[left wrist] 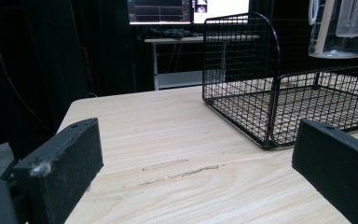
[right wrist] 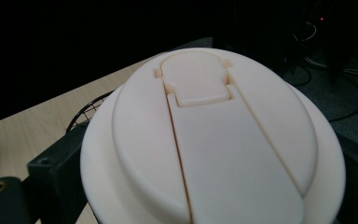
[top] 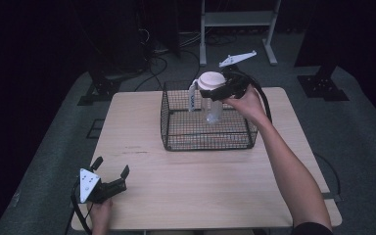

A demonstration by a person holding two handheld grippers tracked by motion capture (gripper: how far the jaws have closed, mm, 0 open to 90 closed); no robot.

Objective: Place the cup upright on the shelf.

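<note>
a pale wooden table (top: pixel 200 181) stands on a grey floor (top: pixel 362 127). dark scuff marks (top: pixel 132 149) lie on its top toward 9 o'clock. beyond it, at 12 o'clock, a white metal frame (top: pixel 237 19) rises, with black cables (top: pixel 152 68) trailing at 11 o'clock. a lit monitor (left wrist: pixel 186 10) glows in the left gripper view.

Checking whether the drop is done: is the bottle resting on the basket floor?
No. In the left gripper view the clear bottle hangs with its base above the wire basket floor, a gap beneath it.

A light wooden table (top: pixel 196 181) carries 1 black wire basket (top: pixel 206 139).
</note>
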